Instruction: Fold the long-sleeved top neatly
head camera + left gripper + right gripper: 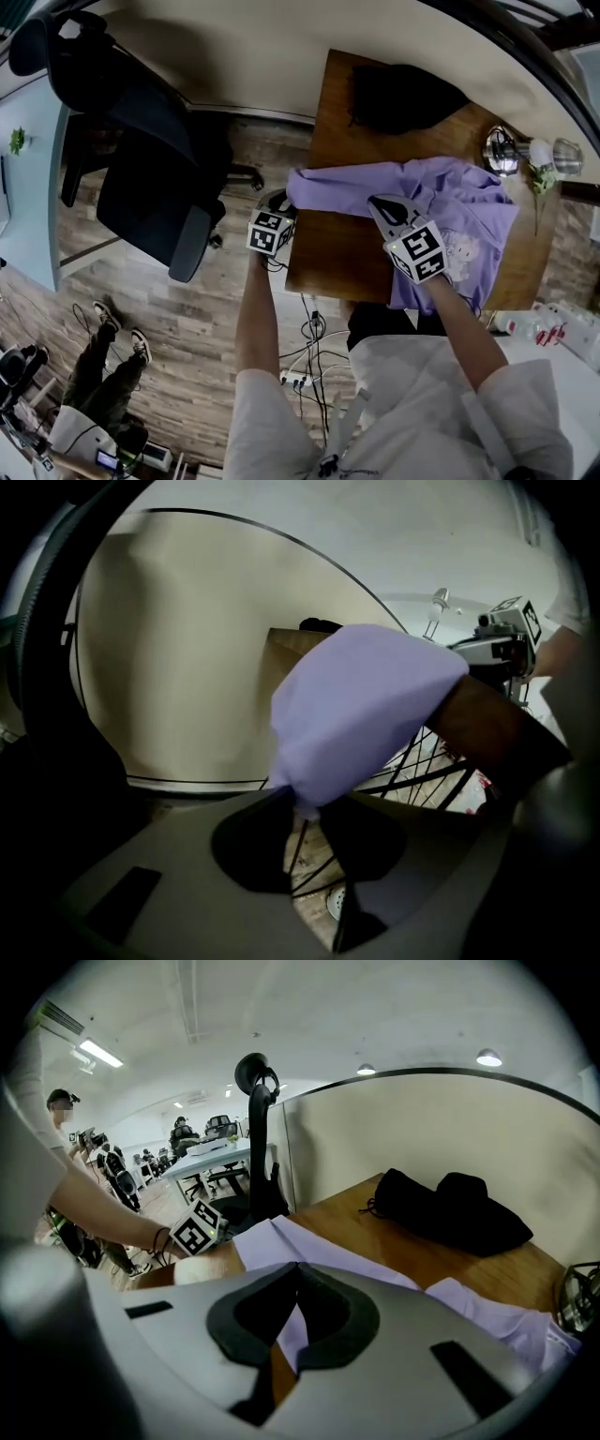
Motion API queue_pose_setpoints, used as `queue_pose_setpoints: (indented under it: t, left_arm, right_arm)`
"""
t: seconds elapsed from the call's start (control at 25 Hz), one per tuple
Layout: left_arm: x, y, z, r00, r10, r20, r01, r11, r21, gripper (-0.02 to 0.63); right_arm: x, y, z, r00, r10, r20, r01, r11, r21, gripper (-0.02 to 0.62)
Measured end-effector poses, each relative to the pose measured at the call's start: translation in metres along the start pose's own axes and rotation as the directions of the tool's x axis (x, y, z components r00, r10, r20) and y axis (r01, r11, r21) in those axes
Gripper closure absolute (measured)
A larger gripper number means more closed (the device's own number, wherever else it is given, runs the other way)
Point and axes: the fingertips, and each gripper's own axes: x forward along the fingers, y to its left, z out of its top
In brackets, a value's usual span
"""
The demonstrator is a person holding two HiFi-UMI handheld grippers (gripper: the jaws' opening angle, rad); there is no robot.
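while the left gripper (300, 806) hangs just off the left edge of the table (337, 253), its jaws are pinched on the gathered end of a sleeve (319, 187) of the lilac top (459, 202), and the cloth balloons up from the tips toward the wood

the right gripper (298, 1267) has its jaws pressed together too, with a fold of the same top caught at the tips (a little bare wood shows through the gap lower down)

between the two grippers the cloth runs as a long band across the table, from the left edge to about the middle

the rest of the top lies bunched on the right half of the table, a pale print (461, 249) facing up just beside the right gripper, and its near part hangs over the front edge

well apart from it, at the far side by the beige partition (253, 47), sits a black bundle (403, 94)

off the table to the left stands a dark office chair (155, 178), and cables with a power strip (296, 378) lie on the wooden floor (169, 309) below
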Motion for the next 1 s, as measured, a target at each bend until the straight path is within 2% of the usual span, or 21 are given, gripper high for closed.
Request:
queue_pose_setpoints:
  t: [0.04,0.12,0.24,0.32,0.4,0.56,0.72,0.76,0.88,1.0]
  left_arm:
    - [0.0,0.006,0.002,1.0,0.02,0.007,-0.02,1.0,-0.007,0.56]
    - [-0.005,0.017,0.008,0.998,0.064,0.017,-0.064,0.998,0.0,0.561]
    - [-0.02,0.026,0.012,0.989,0.148,0.007,-0.148,0.985,0.089,0.561]
    - [-0.042,0.042,0.02,0.971,0.239,0.024,-0.24,0.96,0.142,0.561]
    - [-0.07,0.053,0.036,0.945,0.321,0.063,-0.327,0.931,0.161,0.561]
    - [-0.124,0.051,0.084,0.892,0.422,0.163,-0.45,0.866,0.219,0.561]
    - [-0.157,0.013,0.134,0.85,0.464,0.249,-0.522,0.807,0.277,0.561]
    - [-0.16,0.003,0.145,0.843,0.463,0.273,-0.529,0.803,0.274,0.561]
    - [-0.164,-0.026,0.17,0.829,0.451,0.331,-0.535,0.812,0.233,0.561]
    - [-0.16,-0.055,0.191,0.825,0.43,0.368,-0.533,0.807,0.253,0.561]
  right_arm:
    - [0.002,0.001,0.0,1.0,0.003,-0.001,-0.003,1.0,-0.001,0.588]
    - [0.004,0.0,0.001,1.0,0.003,0.002,-0.003,1.0,-0.005,0.588]
    - [-0.001,-0.001,0.001,1.0,-0.013,0.005,0.013,1.0,0.008,0.588]
    - [-0.001,-0.002,0.004,1.0,-0.012,0.016,0.012,1.0,0.011,0.587]
    - [-0.003,-0.003,0.007,1.0,-0.012,0.029,0.012,1.0,0.014,0.588]
    - [-0.014,-0.008,0.001,0.999,-0.031,0.043,0.029,0.998,0.052,0.588]
    - [-0.039,-0.015,-0.012,0.999,-0.026,0.039,0.024,0.999,0.04,0.588]
    - [-0.046,-0.019,-0.015,0.998,-0.037,0.049,0.035,0.998,0.052,0.588]
    - [-0.07,-0.03,-0.021,0.995,-0.072,0.067,0.066,0.994,0.088,0.588]
    - [-0.087,-0.033,-0.02,0.991,-0.086,0.1,0.076,0.992,0.101,0.588]
